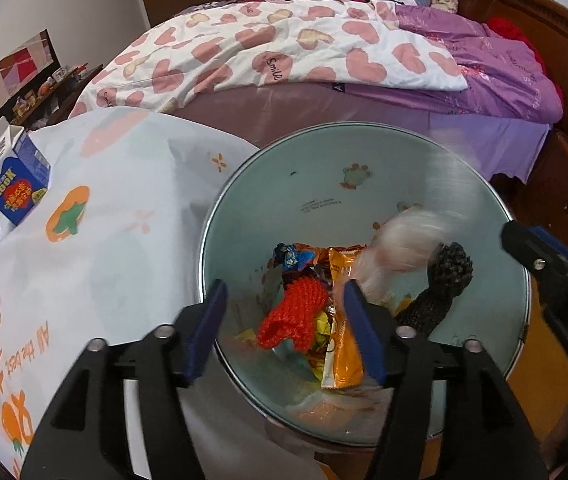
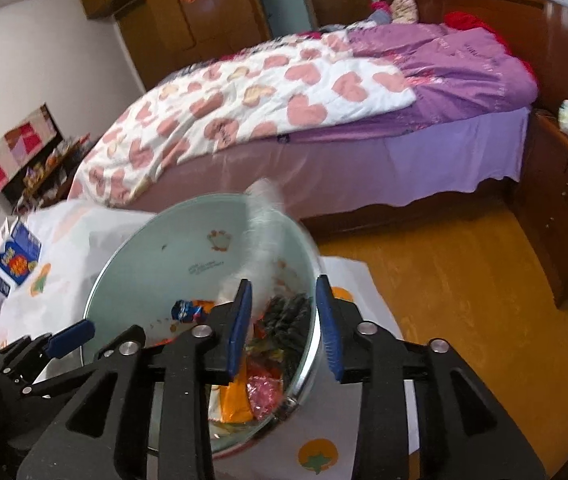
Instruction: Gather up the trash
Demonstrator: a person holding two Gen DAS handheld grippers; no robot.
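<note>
A pale green metal bin stands below both grippers, beside the cloth-covered table. Inside lie an orange knit piece, an orange snack wrapper, a blue wrapper and a black knit item. A blurred white scrap is in the air inside the bin, free of any finger. My left gripper is open over the bin with nothing between its pads. My right gripper is open above the bin rim, with the white scrap just beyond its fingertips.
A white tablecloth with orange prints covers the table left of the bin, with a blue box on it. Behind stands a bed with a heart-patterned quilt. Wooden floor and a brown cabinet lie to the right.
</note>
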